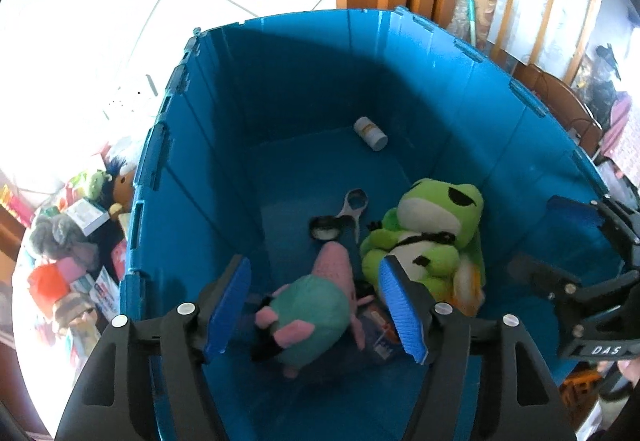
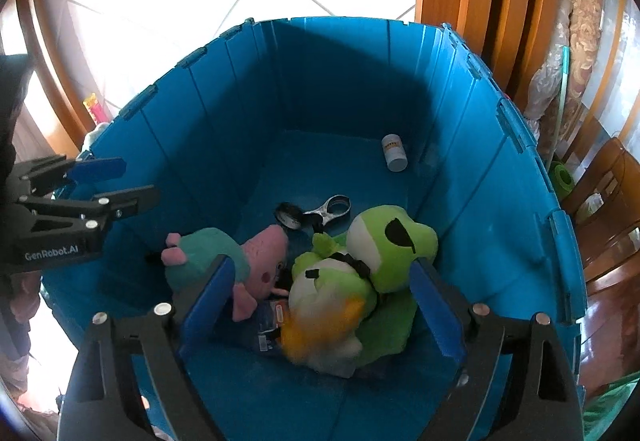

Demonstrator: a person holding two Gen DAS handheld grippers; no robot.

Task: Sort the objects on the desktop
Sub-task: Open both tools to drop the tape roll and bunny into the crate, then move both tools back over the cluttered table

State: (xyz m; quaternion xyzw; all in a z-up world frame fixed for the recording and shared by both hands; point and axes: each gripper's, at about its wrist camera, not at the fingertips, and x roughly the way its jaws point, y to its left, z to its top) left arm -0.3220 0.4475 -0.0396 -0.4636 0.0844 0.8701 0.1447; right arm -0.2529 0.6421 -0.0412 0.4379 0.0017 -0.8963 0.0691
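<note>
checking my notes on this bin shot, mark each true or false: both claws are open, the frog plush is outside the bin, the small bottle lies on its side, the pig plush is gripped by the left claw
1. Both claws are open: true, left claw and right claw hold nothing.
2. Frog plush is outside the blue bin: false, it lies inside.
3. Small bottle lies on its side: true.
4. Pig plush is gripped by the left claw: false, it lies on the bin floor.
</note>
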